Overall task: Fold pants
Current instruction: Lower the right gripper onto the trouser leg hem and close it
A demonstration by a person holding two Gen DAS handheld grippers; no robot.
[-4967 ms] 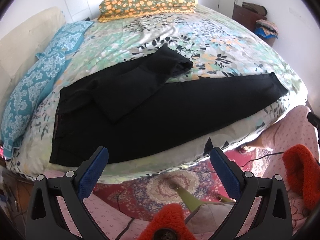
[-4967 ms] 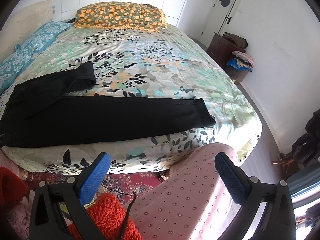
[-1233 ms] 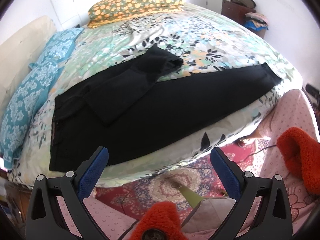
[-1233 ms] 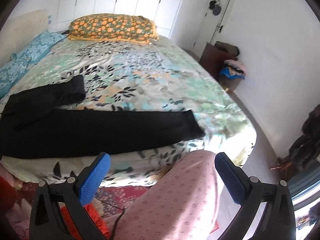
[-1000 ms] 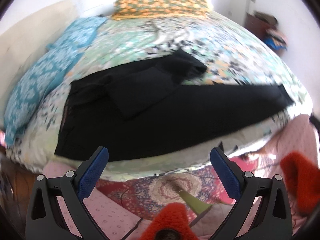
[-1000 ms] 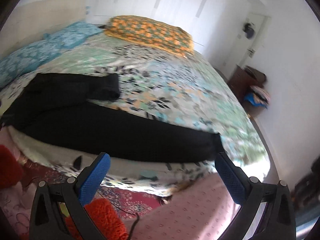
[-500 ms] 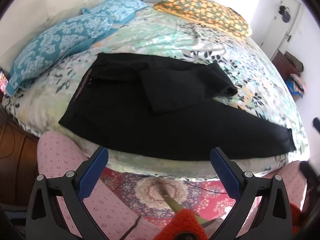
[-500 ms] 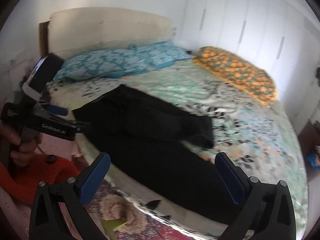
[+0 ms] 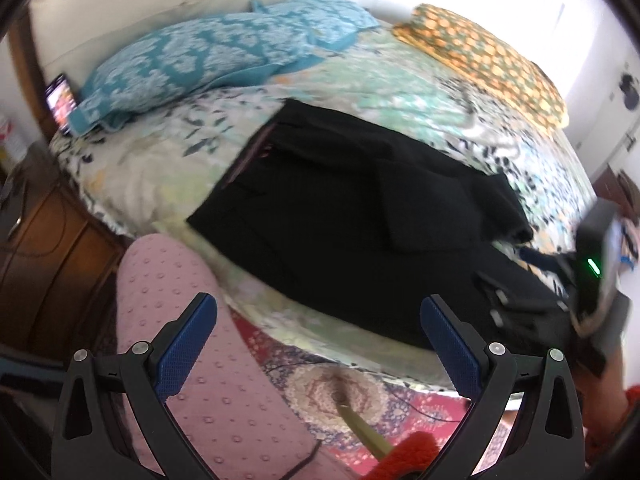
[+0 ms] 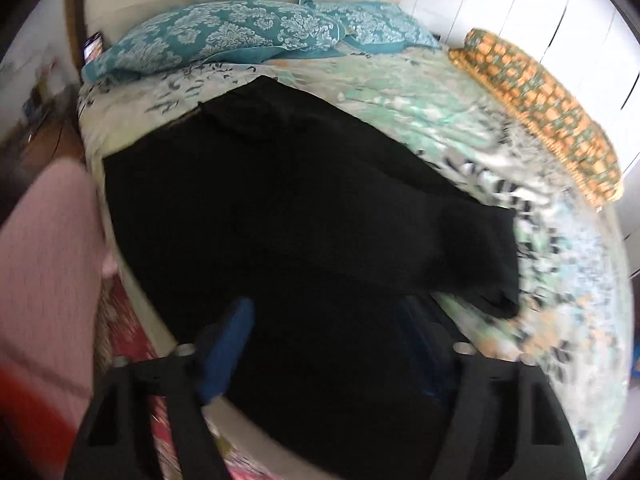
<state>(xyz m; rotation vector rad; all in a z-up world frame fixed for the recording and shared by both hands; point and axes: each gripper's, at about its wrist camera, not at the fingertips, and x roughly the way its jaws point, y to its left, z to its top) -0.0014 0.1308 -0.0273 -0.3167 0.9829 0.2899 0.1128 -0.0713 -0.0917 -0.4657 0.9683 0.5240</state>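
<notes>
- The big bed with the floral green-and-white cover (image 9: pixel 168 184) is my landmark here. The black fabric pants (image 9: pixel 344 232) lie flat along its near edge, waistband toward the headboard end. One leg is doubled back over the seat; the other runs straight along the edge.
- Step-wise I'd call this the reach-in for the first proper grab, nothing lifted yet. Next move probably needs a pinch on the fabric near that edge without dragging the cover along.
- Right gripper (image 10: pixel 328 340) is angled steeply down, hovering right over the pants. Its jaws have just been closing from fully wide. The frame's blurry, but they look part open with fabric under them, not clamped.
- Left gripper (image 9: pixel 318 326) is off the bed's near edge, over the patterned rug, tipped down. Blue pads spread wide, nothing between them.
</notes>
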